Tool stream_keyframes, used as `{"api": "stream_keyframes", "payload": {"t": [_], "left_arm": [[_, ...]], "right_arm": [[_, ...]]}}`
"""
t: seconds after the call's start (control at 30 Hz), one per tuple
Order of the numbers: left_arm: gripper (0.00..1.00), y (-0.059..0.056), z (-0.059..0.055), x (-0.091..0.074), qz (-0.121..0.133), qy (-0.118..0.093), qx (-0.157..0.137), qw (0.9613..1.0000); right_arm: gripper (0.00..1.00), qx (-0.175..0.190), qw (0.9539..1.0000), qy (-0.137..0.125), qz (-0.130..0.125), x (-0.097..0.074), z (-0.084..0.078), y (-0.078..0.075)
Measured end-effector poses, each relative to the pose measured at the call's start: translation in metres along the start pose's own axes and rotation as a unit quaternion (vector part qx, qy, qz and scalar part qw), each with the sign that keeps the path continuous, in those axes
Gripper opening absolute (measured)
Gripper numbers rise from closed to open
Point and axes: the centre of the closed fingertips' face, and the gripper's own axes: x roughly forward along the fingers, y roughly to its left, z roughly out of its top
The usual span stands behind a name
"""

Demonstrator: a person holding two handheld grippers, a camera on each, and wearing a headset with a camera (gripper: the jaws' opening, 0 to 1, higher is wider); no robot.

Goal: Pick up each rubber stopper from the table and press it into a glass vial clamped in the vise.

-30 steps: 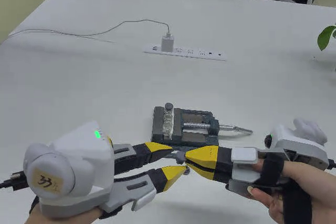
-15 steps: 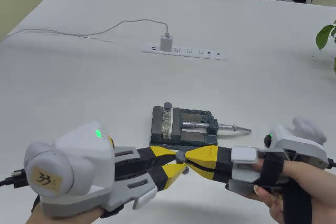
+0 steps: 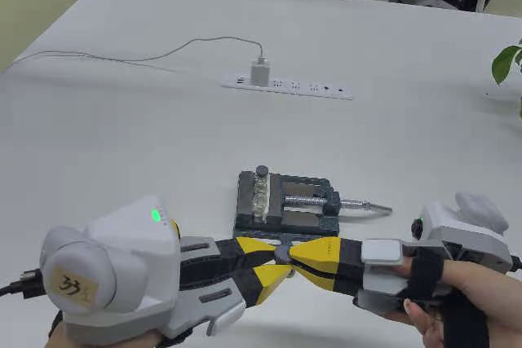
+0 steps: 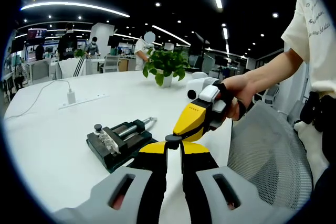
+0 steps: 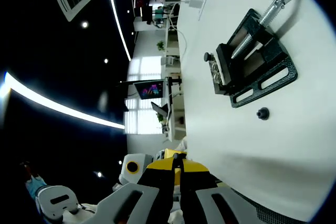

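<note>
left gripper [image 3: 274,257] and right gripper [image 3: 287,252] jaws both look clenched on one rubber stopper [image 4: 172,139], tip to tip over the bench [image 3: 122,120], near the vise [image 3: 303,216] holding the vial [image 3: 260,193]

Jaws yellow-black; vise [image 3: 285,205] dark grey; table [image 3: 122,120] white; stopper [image 4: 171,139] black.

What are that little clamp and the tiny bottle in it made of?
The clamp: dark matte body, likely cast metal; its bare screw shines silver, like steel. The bottle: see-through, so probably glass. Its stopper: dull dark grey, looks like rubber.
</note>
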Motion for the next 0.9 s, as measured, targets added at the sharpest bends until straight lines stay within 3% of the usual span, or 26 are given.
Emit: {"api": "stream_keyframes", "payload": {"t": [0.27, 0.5, 0.9], "left_arm": [[0.05, -0.001, 0.000, 0.001, -0.005, 0.000, -0.003, 1.0000], [0.05, 0.001, 0.005, 0.001, -0.005, -0.016, -0.018, 0.9997], [0.04, 0.001, 0.012, -0.001, -0.010, -0.032, -0.024, 0.9992]], "right_arm": [[0.00, -0.009, 1.0000, 0.003, 0.001, -0.001, -0.001, 0.000], [0.00, -0.022, 0.9997, 0.000, 0.015, -0.002, 0.001, 0.005], [0.00, 0.010, 0.9987, -0.011, 0.048, -0.003, 0.003, 0.011]]}}
